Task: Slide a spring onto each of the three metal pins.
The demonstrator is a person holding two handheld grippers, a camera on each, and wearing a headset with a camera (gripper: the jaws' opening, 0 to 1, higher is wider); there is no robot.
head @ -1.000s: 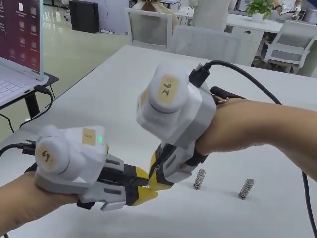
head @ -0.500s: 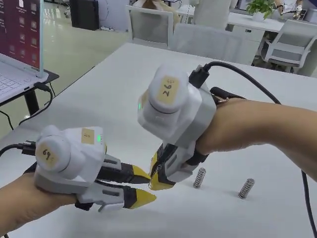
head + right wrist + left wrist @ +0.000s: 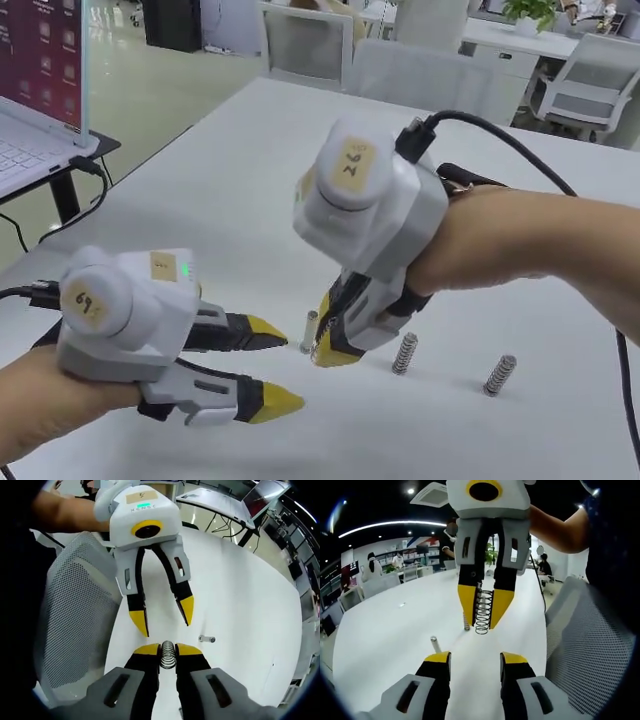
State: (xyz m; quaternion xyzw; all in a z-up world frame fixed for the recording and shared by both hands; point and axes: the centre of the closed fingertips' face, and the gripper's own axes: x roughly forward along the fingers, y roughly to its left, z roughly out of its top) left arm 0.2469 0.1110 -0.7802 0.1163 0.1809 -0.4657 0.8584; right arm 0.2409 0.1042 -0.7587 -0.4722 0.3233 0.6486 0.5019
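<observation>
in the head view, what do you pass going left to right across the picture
laptop → left gripper → upright metal pin → first loose spring → second loose spring

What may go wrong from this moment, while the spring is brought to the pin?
1. The pin stands free on the table; the left tongs are open and do not hold it, so a touch from the spring may tip it.
2. The right tongs pinch the spring only at their tips, so it might slip or shoot out.
</observation>
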